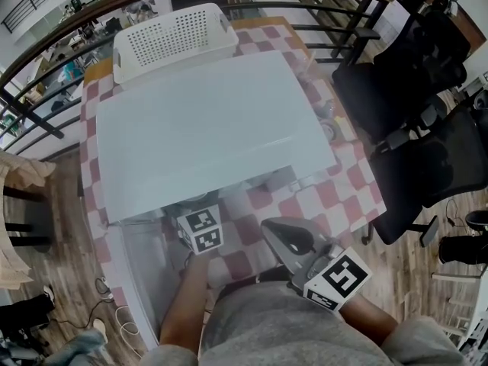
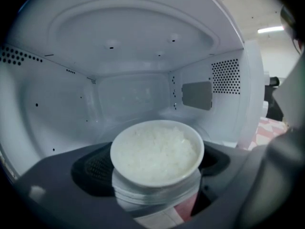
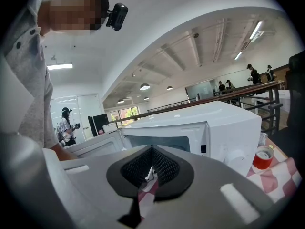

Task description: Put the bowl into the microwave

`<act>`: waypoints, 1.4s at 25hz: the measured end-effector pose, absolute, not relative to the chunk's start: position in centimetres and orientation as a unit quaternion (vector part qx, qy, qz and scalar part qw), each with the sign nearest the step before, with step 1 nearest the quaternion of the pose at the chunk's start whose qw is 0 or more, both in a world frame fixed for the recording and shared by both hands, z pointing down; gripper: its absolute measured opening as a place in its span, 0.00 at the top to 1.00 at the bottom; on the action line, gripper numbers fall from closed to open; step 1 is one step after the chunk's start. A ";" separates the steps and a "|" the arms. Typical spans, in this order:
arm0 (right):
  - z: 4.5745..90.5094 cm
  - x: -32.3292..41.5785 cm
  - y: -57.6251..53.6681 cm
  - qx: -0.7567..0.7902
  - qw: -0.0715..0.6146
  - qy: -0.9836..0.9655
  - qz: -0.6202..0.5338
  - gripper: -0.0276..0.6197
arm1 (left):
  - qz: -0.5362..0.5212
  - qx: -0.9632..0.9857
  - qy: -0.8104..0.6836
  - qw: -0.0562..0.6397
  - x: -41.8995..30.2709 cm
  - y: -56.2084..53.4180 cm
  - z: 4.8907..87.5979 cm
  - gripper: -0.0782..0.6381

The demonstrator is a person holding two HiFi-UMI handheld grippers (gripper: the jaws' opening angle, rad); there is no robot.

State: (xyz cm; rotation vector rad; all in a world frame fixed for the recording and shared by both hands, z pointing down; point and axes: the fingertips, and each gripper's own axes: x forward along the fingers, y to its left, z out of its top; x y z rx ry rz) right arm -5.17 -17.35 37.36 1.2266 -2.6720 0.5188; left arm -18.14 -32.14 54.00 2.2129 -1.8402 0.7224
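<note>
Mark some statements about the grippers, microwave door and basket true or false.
1. The left gripper is shut on a bowl of rice. True.
2. The microwave door is shut. False: it stands open.
3. The right gripper holds a cup. False: its jaws are together on nothing; the cup stands beside the microwave.
4. A white basket sits behind the microwave. True.
</note>
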 end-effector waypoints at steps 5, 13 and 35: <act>37.6 -4.6 -17.2 0.412 0.075 -0.891 0.176 0.96 | 0.251 0.745 -0.613 0.083 -17.9 -31.9 54.4 0.18; 36.6 -2.0 -18.0 0.428 0.069 -0.887 0.161 0.96 | 0.233 0.747 -0.615 0.095 -18.3 -31.0 54.0 0.17; 34.9 5.7 -16.6 0.431 0.046 -0.888 0.152 0.96 | 0.152 0.788 -0.592 0.074 -12.7 -18.1 44.5 0.23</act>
